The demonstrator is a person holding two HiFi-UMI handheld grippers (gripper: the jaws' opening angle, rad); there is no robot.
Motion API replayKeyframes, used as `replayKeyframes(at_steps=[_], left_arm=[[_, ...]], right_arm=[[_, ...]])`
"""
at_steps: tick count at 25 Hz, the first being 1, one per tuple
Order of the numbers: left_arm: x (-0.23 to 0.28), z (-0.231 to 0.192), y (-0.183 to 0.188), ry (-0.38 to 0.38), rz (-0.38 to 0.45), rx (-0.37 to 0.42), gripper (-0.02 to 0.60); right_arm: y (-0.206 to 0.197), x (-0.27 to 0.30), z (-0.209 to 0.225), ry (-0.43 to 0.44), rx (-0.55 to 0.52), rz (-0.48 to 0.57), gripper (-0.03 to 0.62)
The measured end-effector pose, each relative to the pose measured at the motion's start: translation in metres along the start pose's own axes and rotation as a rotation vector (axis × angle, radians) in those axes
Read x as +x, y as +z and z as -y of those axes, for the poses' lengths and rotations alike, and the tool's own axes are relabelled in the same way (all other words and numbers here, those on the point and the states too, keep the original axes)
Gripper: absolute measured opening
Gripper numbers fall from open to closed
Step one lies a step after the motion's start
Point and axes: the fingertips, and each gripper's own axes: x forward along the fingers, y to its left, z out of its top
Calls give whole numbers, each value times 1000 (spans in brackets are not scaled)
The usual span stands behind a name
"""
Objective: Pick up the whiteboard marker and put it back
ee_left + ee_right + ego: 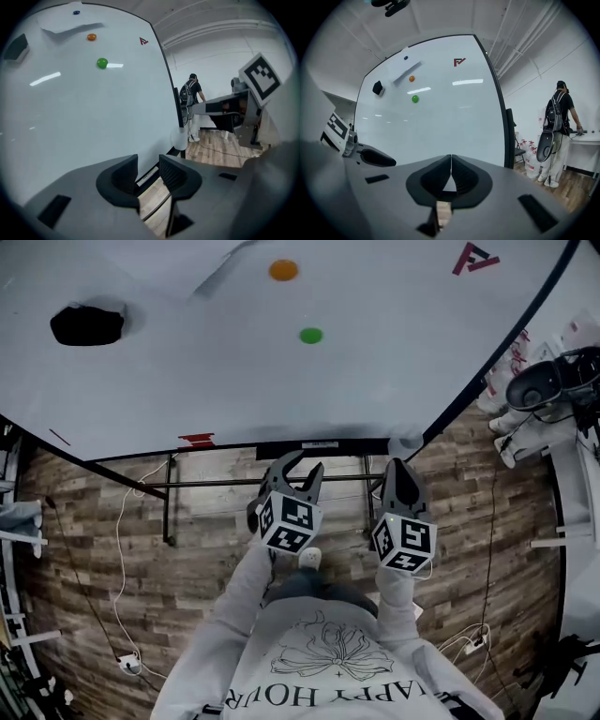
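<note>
The whiteboard (281,371) fills the upper head view, with a black tray (323,448) along its lower edge. A short red thing (197,440) lies on that edge further left; I cannot tell if it is the marker. My left gripper (298,467) hovers just below the tray, jaws open and empty. In the left gripper view the left gripper (147,171) shows the tray's pale strip (149,174) through the gap between its jaws. My right gripper (398,467) is beside it, shut with nothing held. The right gripper (451,164) faces the board (440,108).
A black eraser (87,324), an orange magnet (283,270) and a green magnet (310,335) sit on the board. The stand's crossbar (234,484) and cables (120,549) lie below on the wood floor. A person with a backpack (558,117) stands far right by a table.
</note>
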Motion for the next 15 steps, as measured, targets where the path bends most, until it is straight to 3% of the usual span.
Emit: replayKeyframes(at_steps=[11,15], left_arm=[[69,10,-33,-127,-181,218,127],[92,14,-41,-161,-239,258,137]], right_arm=[[-33,27,18,-39,22,-83,3],[-43,35,26,-30,28,-115,3]])
